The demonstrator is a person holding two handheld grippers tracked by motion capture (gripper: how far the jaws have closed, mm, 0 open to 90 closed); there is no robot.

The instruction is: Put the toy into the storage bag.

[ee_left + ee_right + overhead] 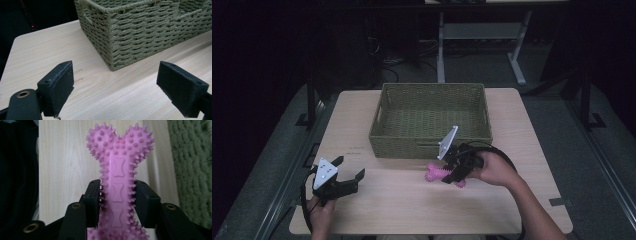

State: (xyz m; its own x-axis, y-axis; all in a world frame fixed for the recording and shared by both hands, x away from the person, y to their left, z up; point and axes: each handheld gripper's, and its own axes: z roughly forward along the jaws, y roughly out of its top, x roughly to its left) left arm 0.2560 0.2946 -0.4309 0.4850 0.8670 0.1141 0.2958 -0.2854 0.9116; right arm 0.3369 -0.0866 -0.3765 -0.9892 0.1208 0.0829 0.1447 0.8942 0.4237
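**Bone gripped, basket still to reach**

The right gripper (451, 174) has its jaws clamped on the shaft of a pink spiky bone (438, 173), a rubber chew toy. In the right gripper view the two pads (93, 202) press on either side of the bone (119, 182), with its knobbed head sticking out past the jaws over the table (65, 157). So the pick looks done: the grip sits on the narrow middle and appears square and secure.

In the high view the bone hangs just in front of the near wall of the green wicker basket (428, 140), right of the table's middle. Whether it has cleared the tabletop I cannot tell for sure, though it seems slightly raised. The basket looks empty as far as its floor shows.

The left gripper (349, 172) rests at the near left of the table (392, 205), well apart from the bone. Its jaws stand wide open with nothing between them; its own view looks across bare wood at the basket's near left corner (112, 50).

What is left, by my reading: lift the bone over the basket's near rim, carry it above the inside, and let go. The rim is tall, so the bone's spiky ends need clearance.
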